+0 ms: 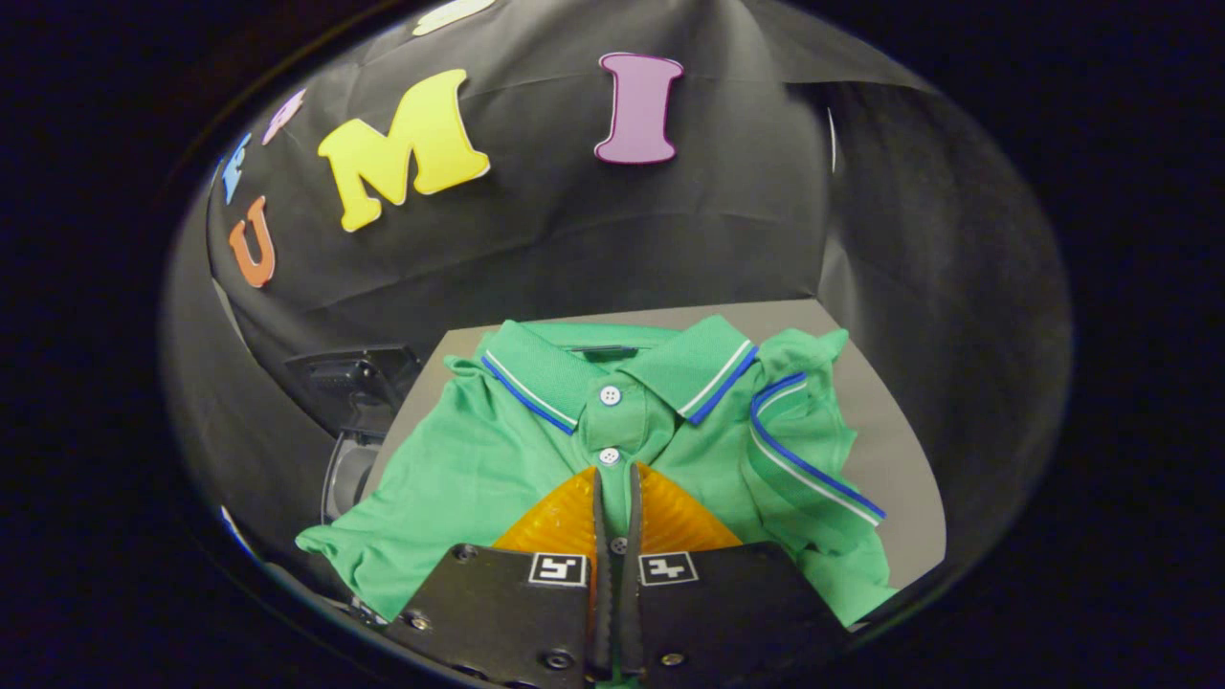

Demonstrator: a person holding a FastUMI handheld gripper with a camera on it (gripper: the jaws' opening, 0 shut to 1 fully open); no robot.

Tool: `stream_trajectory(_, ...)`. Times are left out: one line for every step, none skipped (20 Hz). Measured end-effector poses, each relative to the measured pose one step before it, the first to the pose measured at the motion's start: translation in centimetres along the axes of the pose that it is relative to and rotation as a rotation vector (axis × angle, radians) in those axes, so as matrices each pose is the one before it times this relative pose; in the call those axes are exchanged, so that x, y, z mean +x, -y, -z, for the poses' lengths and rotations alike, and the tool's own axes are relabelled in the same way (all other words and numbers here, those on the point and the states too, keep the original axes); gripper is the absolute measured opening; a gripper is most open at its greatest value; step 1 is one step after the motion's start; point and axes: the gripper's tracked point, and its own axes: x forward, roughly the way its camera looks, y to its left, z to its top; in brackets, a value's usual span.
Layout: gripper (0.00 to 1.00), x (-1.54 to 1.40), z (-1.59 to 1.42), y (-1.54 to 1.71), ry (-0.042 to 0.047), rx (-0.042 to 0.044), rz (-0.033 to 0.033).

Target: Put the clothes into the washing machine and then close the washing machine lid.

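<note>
A green polo shirt (459, 478) with blue and white trim on collar and sleeve lies spread on a grey table (900, 459), collar away from me. My gripper (613, 471) sits low over the shirt's chest, fingertips just below the second white button (609, 456). The two fingers stand almost together, with a thin strip of the button placket pinched between them. Left of the table, a dark washing machine (352, 388) is partly visible, its opening (349, 474) half hidden behind the shirt's left sleeve.
Black cloth walls close in behind and to both sides of the table. The table's right edge (933, 517) runs near the shirt's right sleeve. A bare strip of tabletop shows beyond the collar and along the right.
</note>
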Motion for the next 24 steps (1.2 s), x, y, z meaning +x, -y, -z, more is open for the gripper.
stream_trajectory(0.07, 0.033, 0.01, -0.188, -0.00212, 0.01563, -0.00837)
stream_trajectory(0.07, -0.036, -0.129, -0.327, -0.00153, 0.0172, -0.01275)
stream_trajectory(0.07, -0.186, -0.068, -0.229, -0.00153, 0.01347, -0.0137)
stream_trajectory(0.07, -0.224, -0.302, -0.262, 0.005, 0.00994, -0.01367)
stream_trajectory(0.07, -0.124, -0.253, -0.122, 0.00808, 0.00716, -0.01174)
stream_trajectory(0.07, -0.234, -0.51, -0.198, 0.01162, 0.00539, -0.01109)
stream_trajectory(0.07, -0.405, -0.375, -0.335, 0.00934, 0.00314, -0.01318)
stream_trajectory(0.07, -0.444, -0.562, -0.415, 0.01051, 0.00259, -0.01424)
stream_trajectory(0.07, -0.823, -0.617, -0.734, 0.00976, -0.0019, -0.01376)
stream_trajectory(0.07, -1.007, -0.428, -0.844, 0.01674, -0.00316, -0.01309)
stream_trajectory(0.07, -0.765, -0.37, -0.62, 0.01338, -0.00546, -0.01307)
stream_trajectory(0.07, -0.569, -0.633, -0.495, 0.01402, -0.00243, -0.01212)
stream_trajectory(0.07, -0.467, -0.382, -0.638, 0.00763, -0.00588, -0.0131)
stream_trajectory(0.07, -0.539, -0.559, -0.523, 0.01544, -0.00378, -0.0084)
stream_trajectory(0.07, -0.3, -0.353, -0.506, 0.00733, -0.00815, -0.01011)
stream_trajectory(0.07, -0.485, -0.559, -0.591, 0.01646, -0.00271, -0.00843)
stream_trajectory(0.07, -0.35, -0.188, -0.415, 0.00423, -0.00832, -0.00974)
stream_trajectory(0.07, -0.451, -0.33, -0.63, 0.00588, -0.00743, -0.01035)
stream_trajectory(0.07, -0.409, -0.282, -0.659, 0.00558, -0.00845, -0.01124)
stream_trajectory(0.07, -0.336, -0.346, -0.835, 0.00561, -0.01111, -0.0134)
stream_trajectory(0.07, -0.297, -0.32, -0.787, 0.00918, -0.00987, -0.01372)
stream_trajectory(0.07, -0.157, -0.502, -0.966, 0.00435, -0.01102, -0.01824)
stream_trajectory(0.07, -0.276, -0.242, -1.144, 0.00599, -0.0068, -0.02071)
stream_trajectory(0.07, -0.096, -0.365, -1.232, 0.00323, -0.00549, -0.02738)
